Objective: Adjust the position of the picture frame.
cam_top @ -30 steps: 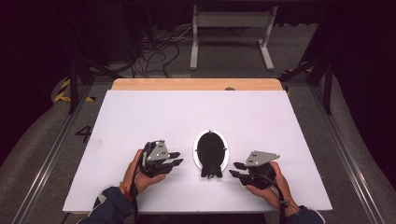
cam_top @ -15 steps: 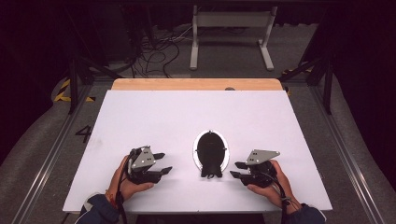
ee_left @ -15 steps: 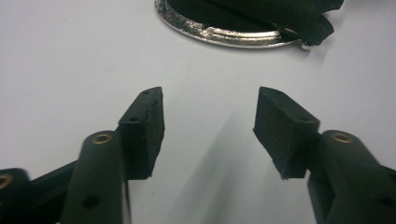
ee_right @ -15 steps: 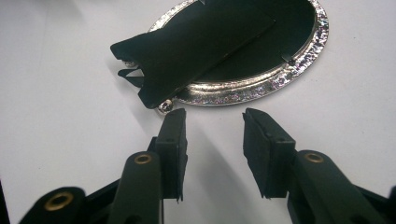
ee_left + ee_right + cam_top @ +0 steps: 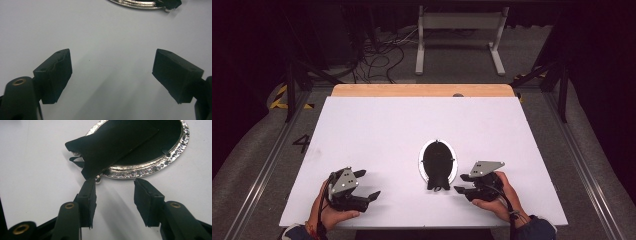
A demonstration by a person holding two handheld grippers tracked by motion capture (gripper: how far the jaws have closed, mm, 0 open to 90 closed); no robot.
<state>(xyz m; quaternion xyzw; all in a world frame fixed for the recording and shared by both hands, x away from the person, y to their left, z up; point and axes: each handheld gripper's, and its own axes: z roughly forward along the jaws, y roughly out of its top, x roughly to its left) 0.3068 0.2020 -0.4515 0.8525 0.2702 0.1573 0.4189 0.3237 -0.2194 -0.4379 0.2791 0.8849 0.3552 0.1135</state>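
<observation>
An oval silver-rimmed picture frame (image 5: pixel 438 160) lies face down on the white table (image 5: pixel 412 125), its black back and fold-out stand (image 5: pixel 107 147) upward. My left gripper (image 5: pixel 370 184) is at the front left, well apart from the frame. Its jaws have just been opening and stand wide over bare table (image 5: pixel 112 67); the frame's rim (image 5: pixel 140 3) shows far off. My right gripper (image 5: pixel 460 183) sits just right of the frame's near end. Its jaws have also been opening, with nothing between them (image 5: pixel 115 192), their tips just short of the rim (image 5: pixel 140 171).
A wooden strip (image 5: pixel 422 90) runs along the table's far edge. Metal rails (image 5: pixel 267 165) flank both sides. Cables (image 5: pixel 382 55) and a white stand (image 5: pixel 459 35) lie on the floor beyond. Bare table surface stretches behind and left of the frame.
My left gripper has moved left, away from the frame, and its jaws have spread wide. The right gripper has stayed in place with its jaws a little wider.
</observation>
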